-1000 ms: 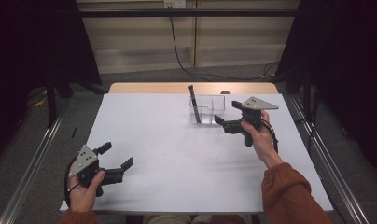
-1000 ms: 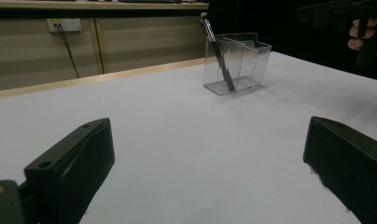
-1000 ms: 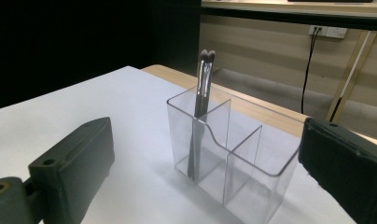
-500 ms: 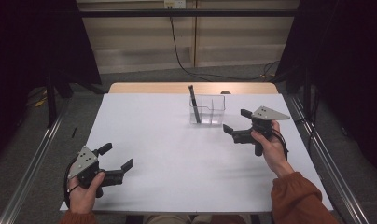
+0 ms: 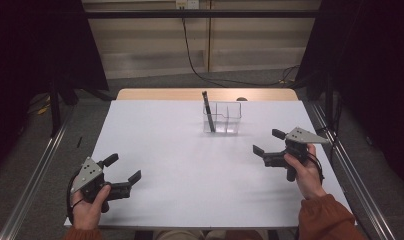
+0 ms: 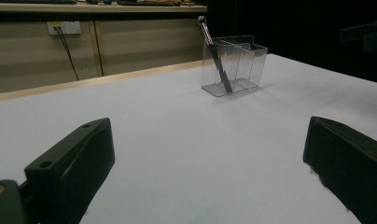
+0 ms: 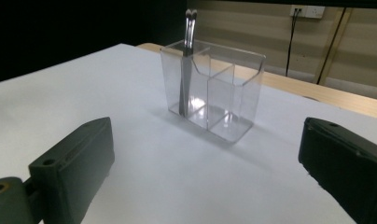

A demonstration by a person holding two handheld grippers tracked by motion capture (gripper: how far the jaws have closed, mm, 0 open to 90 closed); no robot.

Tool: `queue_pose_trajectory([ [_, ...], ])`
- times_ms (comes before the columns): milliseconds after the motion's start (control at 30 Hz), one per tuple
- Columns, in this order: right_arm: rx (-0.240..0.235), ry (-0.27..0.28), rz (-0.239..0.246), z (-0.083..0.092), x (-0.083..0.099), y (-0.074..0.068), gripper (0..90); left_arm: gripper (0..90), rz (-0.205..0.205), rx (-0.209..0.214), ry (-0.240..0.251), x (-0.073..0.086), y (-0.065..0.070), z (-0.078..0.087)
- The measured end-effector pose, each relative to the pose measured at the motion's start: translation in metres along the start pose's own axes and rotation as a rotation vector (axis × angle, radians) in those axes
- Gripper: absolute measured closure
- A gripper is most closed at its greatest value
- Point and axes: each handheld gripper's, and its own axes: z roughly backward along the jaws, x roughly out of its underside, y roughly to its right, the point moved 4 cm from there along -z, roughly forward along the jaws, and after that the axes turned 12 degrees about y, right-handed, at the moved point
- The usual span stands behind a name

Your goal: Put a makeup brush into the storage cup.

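Hovering low over the white table [image 5: 190,165], both grippers hold nothing at this moment. The left gripper [image 5: 124,170] sits near the table's front left corner, gripped in the person's left hand [image 5: 87,207], jaws spread wide and pointing out across the sheet. Over on the other side, the right gripper [image 5: 268,143] is near the right edge, held by the right hand [image 5: 306,172], orange sleeve [image 5: 324,220] showing at the bottom; its jaws are also wide apart, with bare table between them.

Up toward the far side stands the clear holder [image 5: 224,118], upright on the white surface, split into compartments. A dark tool [image 5: 207,111] leans inside its left compartment as the high view has it, tip poking out above the rim. From the left gripper view the holder [image 6: 233,65] sits well ahead and off to the right, tool [image 6: 215,56] slanting through it. The right gripper view has the holder [image 7: 214,93] nearer, between the two jaws, tool [image 7: 186,65] standing almost straight in the near-left section. Both grippers are well apart from the holder, touching nothing.
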Motion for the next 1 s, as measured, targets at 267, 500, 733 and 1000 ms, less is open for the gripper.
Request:
queue_pose_trajectory([
  [267,0.042,0.004,-0.019,0.027,0.008,0.003,1.3,2.1,0.002,-0.006,0.001,0.000,0.000,0.001],
  [500,0.087,0.009,-0.037,0.049,0.016,0.005,0.1,2.1,0.006,-0.006,0.007,-0.001,-0.001,0.001],
  [733,0.113,0.031,-0.019,0.065,0.019,0.002,0.3,2.1,0.001,-0.003,0.005,-0.001,0.001,0.002],
  [1000,0.131,0.075,-0.022,0.077,0.018,0.000,0.9,2.1,-0.001,-0.004,0.006,-0.001,0.003,0.007],
])
